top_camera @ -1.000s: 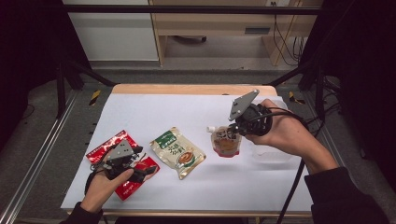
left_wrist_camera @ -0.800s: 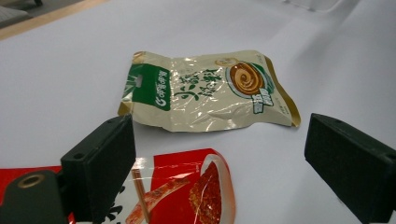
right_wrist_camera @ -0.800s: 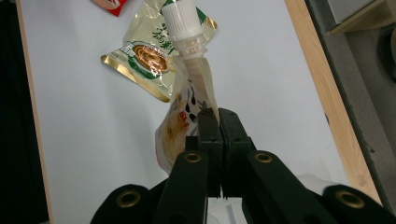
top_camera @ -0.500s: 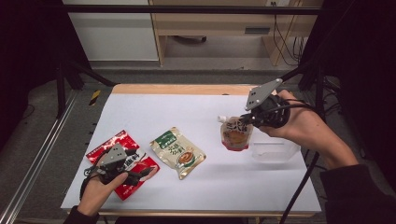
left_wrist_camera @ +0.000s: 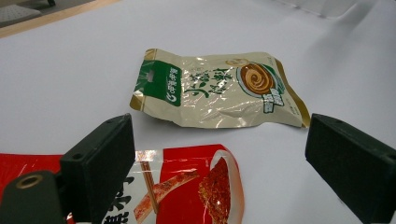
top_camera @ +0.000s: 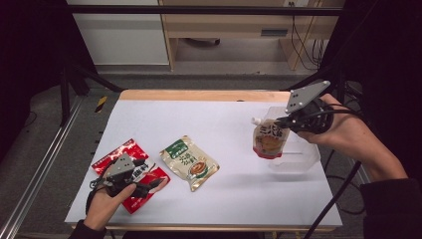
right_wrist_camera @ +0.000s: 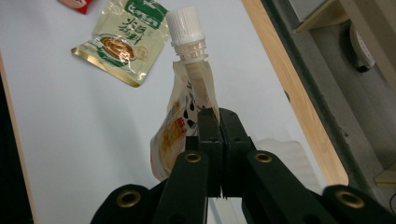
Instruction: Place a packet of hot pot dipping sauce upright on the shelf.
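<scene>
High view: right tool (top_camera: 279,122) clamped on the spouted pouch (top_camera: 269,140), hanging clear above the bench (top_camera: 229,119) beside a clear container (top_camera: 301,154).

Left gripper view: left tool (left_wrist_camera: 219,158) spread apart over the red packet (left_wrist_camera: 187,191).

Right gripper view: pouch looks soft, probably light and slick; best taken at the upper edge seam, near the spout.

Your left gripper (left_wrist_camera: 224,163) hangs with jaws wide apart over the glossy red snack packet (left_wrist_camera: 187,186); the beige-and-green foil pouch (left_wrist_camera: 215,91) lies just beyond, flat on the white table (left_wrist_camera: 70,84).
</scene>
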Demonstrator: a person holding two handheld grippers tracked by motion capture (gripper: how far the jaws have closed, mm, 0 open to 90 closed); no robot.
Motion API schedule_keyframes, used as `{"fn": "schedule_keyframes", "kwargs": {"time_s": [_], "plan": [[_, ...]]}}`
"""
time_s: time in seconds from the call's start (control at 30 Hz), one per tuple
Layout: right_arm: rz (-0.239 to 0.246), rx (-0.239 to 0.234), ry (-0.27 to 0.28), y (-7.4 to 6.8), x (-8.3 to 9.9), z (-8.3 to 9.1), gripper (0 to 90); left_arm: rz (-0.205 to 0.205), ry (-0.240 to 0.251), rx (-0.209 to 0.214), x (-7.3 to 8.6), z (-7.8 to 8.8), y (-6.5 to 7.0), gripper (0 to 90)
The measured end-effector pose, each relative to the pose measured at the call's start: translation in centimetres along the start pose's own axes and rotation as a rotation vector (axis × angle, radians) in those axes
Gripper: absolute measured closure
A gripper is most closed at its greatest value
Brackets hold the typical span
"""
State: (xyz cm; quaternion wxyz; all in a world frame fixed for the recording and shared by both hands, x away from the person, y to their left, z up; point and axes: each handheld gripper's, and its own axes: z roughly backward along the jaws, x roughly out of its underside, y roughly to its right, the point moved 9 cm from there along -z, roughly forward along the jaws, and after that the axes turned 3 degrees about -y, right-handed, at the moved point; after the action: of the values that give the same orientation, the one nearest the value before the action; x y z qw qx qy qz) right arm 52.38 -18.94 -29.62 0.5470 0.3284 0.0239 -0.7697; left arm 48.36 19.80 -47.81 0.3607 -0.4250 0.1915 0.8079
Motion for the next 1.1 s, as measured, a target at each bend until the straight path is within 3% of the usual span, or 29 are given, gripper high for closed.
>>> {"fn": "schedule_keyframes", "kwargs": {"time_s": [0.33, 0.5, 0.83, 1.1], "plan": [[-0.068, 0.027, 0.0, 2.2, 3.8, 0.4, 89.6, -0.003, -0.01, 0.002, 0.2, -0.2, -0.2, 8.1], [-0.073, 0.034, -0.003, 2.8, 5.3, 0.2, 89.6, -0.004, -0.015, 0.0, 0.3, -0.2, -0.3, 8.1], [-0.105, 0.033, 0.007, 2.9, 7.5, -0.6, 89.6, -0.003, -0.024, 0.001, 0.5, -0.4, -0.2, 8.1], [-0.117, 0.024, 0.022, 2.7, 8.3, -0.6, 89.6, -0.003, -0.026, -0.002, 0.5, -0.4, -0.3, 8.1]]}}
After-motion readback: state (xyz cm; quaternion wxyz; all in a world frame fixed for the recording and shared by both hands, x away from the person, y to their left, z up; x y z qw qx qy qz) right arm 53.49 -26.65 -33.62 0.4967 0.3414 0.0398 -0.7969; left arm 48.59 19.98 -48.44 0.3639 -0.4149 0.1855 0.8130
